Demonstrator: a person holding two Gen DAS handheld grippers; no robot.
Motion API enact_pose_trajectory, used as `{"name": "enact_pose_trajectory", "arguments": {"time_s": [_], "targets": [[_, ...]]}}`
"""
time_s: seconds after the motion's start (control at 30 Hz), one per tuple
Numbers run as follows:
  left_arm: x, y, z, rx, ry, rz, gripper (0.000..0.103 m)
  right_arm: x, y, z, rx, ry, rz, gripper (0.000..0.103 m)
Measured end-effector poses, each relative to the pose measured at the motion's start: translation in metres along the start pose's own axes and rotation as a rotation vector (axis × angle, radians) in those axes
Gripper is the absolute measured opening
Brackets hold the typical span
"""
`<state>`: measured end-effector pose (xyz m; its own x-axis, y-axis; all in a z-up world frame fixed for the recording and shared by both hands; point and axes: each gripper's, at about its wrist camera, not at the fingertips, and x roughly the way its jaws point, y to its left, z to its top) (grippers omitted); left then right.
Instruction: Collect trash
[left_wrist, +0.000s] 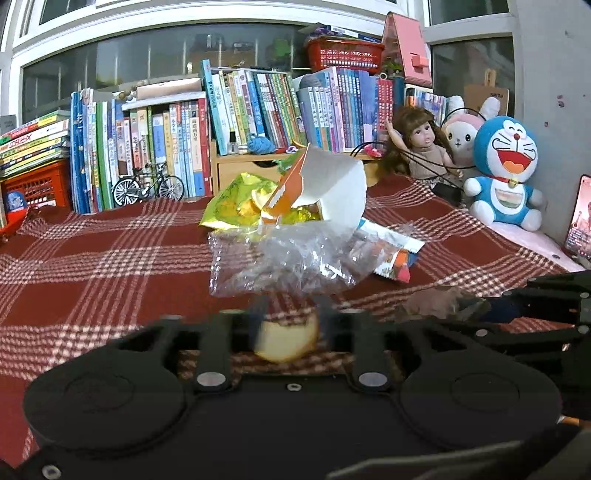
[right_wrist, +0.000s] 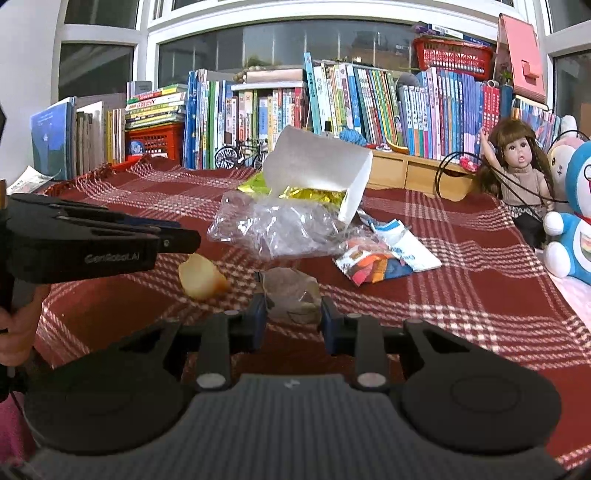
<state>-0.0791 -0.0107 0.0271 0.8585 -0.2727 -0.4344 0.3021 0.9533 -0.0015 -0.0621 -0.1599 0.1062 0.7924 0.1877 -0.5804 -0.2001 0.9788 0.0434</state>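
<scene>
Lying flat beneath the left tongs (right_wrist: 192, 238), fruit piece (right_wrist: 202, 280) points curved rind toward camera.

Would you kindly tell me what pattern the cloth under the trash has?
The cloth is dark red with a white plaid check, clearest in the right wrist view.

Two grippers, both low and pointing slightly down

The left gripper (left_wrist: 288, 332) has its jaws apart; the right gripper (right_wrist: 293, 314) has its pads pressed on a crumpled scrap (right_wrist: 291, 295).

Wrappers (right_wrist: 384, 254) before books (right_wrist: 369, 99)
</scene>
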Motion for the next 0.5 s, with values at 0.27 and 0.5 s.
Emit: {"name": "enact_pose_trajectory", "arguments": {"time_s": [0.27, 0.5], "targets": [[0.018, 0.010, -0.013, -0.134, 0.067, 0.017, 0.089, 0.006, -0.006, -0.010, 0.030, 0.035, 0.000, 0.036], [0.062, 0.005, -0.012, -0.233, 0.150, 0.072, 0.094, 0.010, -0.010, -0.016, 0.035, 0.043, -0.008, 0.036]]}}
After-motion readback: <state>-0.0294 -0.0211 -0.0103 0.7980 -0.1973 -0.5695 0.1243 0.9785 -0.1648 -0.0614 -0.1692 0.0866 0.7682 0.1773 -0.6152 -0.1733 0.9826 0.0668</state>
